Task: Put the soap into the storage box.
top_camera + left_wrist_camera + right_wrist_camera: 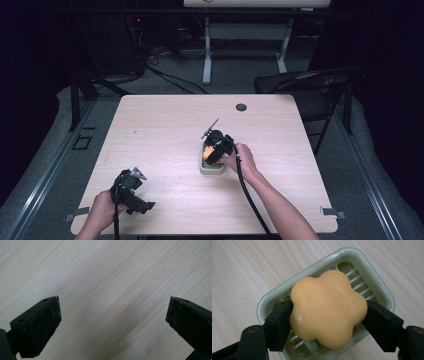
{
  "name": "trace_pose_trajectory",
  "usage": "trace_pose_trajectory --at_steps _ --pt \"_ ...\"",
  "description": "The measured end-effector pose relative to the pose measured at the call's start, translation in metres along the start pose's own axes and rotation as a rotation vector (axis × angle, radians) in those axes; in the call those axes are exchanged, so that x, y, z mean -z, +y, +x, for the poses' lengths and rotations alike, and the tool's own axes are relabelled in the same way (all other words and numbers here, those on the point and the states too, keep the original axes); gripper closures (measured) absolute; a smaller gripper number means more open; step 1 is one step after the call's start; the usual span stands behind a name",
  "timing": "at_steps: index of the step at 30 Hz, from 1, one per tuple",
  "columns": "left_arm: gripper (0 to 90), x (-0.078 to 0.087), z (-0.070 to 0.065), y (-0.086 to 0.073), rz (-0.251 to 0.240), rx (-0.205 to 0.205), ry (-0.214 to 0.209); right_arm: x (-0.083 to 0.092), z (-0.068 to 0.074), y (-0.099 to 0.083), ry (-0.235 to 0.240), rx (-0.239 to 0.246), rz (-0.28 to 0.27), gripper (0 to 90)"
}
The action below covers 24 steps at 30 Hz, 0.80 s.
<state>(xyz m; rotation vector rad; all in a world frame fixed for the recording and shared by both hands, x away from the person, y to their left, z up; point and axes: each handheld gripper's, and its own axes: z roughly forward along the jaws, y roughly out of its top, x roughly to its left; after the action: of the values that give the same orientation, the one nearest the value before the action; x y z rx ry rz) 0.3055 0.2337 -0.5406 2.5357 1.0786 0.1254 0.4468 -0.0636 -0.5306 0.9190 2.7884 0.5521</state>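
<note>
A pale wooden table (165, 125) took up most of the high view, with a dark folding chair (310, 85) standing beyond its far right corner. A person's two forearms came in from the near edge, each hand holding a black claw tool.

Right of the table's middle sat a light green soap dish (372, 272) with a slotted floor. The right claw (328, 312) was over it, its two black pads pinching an orange, flower-shaped bar of soap (328, 307) from opposite sides. In the right gripper view the soap sat directly above the dish, covering most of the slots. Whether its underside touched the slots or hung just above them could not be told.

The left claw (112, 320) was near the table's front left corner, well apart from the dish, its jaws spread wide with bare wood between them.

As a judgement, the work was in its middle: the soap was firmly gripped and at the dish, but the grip had not been let go. What was left was either to settle it and release, or to lift it clear.
</note>
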Motion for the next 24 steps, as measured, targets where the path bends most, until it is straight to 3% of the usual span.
trace_pose_trajectory --at_steps 10,15,17,24 --pt "0.1 0.0 0.0 0.0 0.004 -0.001 0.0 -0.001 0.0 -0.001 0.0 0.0 0.009 25.4" --pt "0.1 0.0 0.0 0.0 0.004 -0.003 0.003 0.003 0.0 -0.001 0.013 -0.009 -0.015 18.0" --pt "0.1 0.0 0.0 0.0 0.003 -0.003 0.003 0.007 0.0 -0.001 0.001 -0.005 -0.02 16.5" --pt "0.1 0.0 0.0 0.0 0.003 -0.003 0.004 0.03 -0.001 -0.008 0.028 0.0 -0.046 13.8"
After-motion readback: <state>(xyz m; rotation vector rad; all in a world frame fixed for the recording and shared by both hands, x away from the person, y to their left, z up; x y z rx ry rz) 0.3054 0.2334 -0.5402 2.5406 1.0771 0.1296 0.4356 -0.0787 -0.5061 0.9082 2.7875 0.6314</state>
